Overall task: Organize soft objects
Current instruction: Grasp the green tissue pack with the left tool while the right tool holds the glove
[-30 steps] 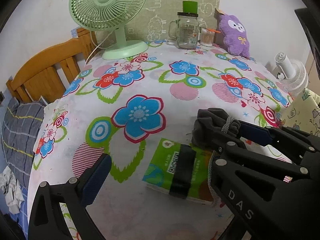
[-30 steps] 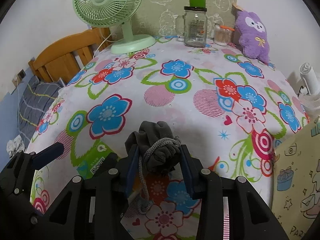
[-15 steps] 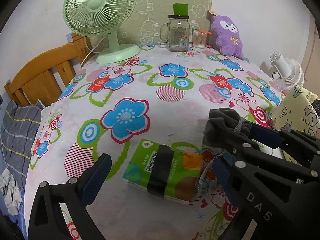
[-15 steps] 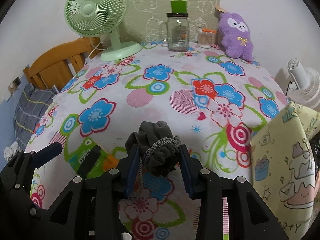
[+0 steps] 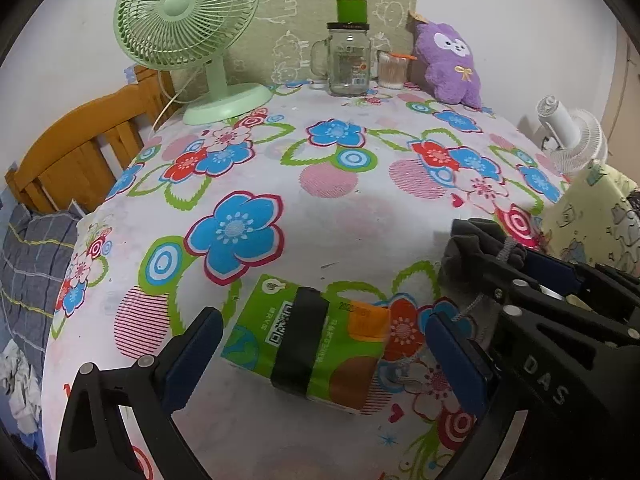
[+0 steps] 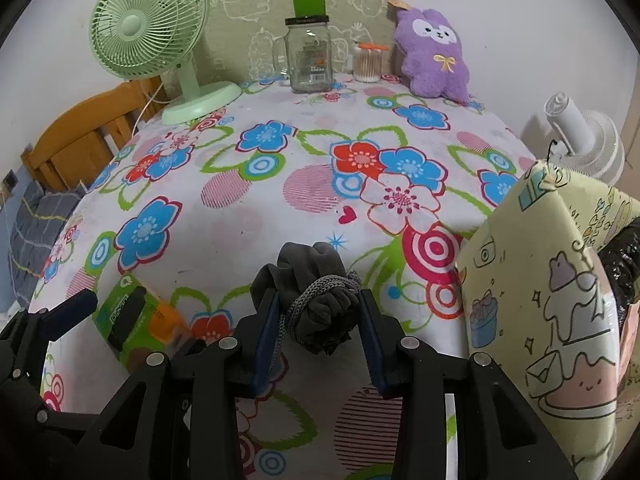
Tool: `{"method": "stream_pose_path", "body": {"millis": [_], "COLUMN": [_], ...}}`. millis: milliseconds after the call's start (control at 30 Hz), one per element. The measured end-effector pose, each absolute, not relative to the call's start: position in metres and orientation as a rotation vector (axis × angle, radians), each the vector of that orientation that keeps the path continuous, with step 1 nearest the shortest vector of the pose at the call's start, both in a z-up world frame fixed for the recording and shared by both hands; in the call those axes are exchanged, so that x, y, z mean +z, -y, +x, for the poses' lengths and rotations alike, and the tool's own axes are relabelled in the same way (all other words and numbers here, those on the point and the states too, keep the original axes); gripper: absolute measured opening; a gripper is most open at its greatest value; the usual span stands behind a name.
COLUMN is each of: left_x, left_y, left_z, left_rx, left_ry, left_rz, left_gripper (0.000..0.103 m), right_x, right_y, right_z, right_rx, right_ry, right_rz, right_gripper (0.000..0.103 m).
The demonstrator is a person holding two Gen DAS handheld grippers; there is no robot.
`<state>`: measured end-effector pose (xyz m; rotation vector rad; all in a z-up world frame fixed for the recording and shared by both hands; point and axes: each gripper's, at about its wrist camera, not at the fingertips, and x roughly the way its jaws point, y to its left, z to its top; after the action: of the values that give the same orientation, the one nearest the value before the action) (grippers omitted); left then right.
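Flower-printed cloth covers the tabletop [image 5: 340, 216] under us, with a pale wall behind. Our right jaws [image 6: 318, 316] are pinching the grey drawstring pouch [image 6: 316, 280], its cord looped across the front and the soft bulk bulging above the pads. Our left jaws [image 5: 320, 348] stand spread wide with nothing between the pads; just ahead of them, lying flat, is the green tissue pack [image 5: 308, 344] with its dark band.

Over the last second the view from the right jaws has swung sideways: the yellow cartoon-print bin [image 6: 552, 304], only a sliver at the right edge a moment ago, now fills the space just right of the pouch. The tissue pack has slid off to the lower left. We read that as the pouch being carried toward the bin, so the drop looks close, though not yet over the opening.

Farther out, against the wall, stand the green fan [image 6: 156, 36], glass jar [image 6: 310, 54] and purple plush [image 6: 434, 52].
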<state>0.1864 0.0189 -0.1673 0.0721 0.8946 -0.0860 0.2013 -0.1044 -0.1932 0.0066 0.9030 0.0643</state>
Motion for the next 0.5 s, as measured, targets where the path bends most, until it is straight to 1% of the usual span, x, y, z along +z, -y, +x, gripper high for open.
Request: {"method": "stream_pose_path", "body": {"millis": [367,500], "left_x": [-0.183,-0.184], "left_y": [-0.031,-0.035], "left_z": [0.194,0.194], "left_rx": [-0.056,-0.081], "left_ry": [-0.929,-0.933], "left_rz": [0.045,0.011], "left_gripper": [0.102,0.089], "right_x": [-0.196,-0.197], "right_y": [0.091,0.088], "right_z": [0.2,0.2], "right_rx": [0.093,0.098], "right_ry": [-0.899,-0.899], "right_rz": [-0.009,-0.014], "right_gripper": [0.042,0.042]}}
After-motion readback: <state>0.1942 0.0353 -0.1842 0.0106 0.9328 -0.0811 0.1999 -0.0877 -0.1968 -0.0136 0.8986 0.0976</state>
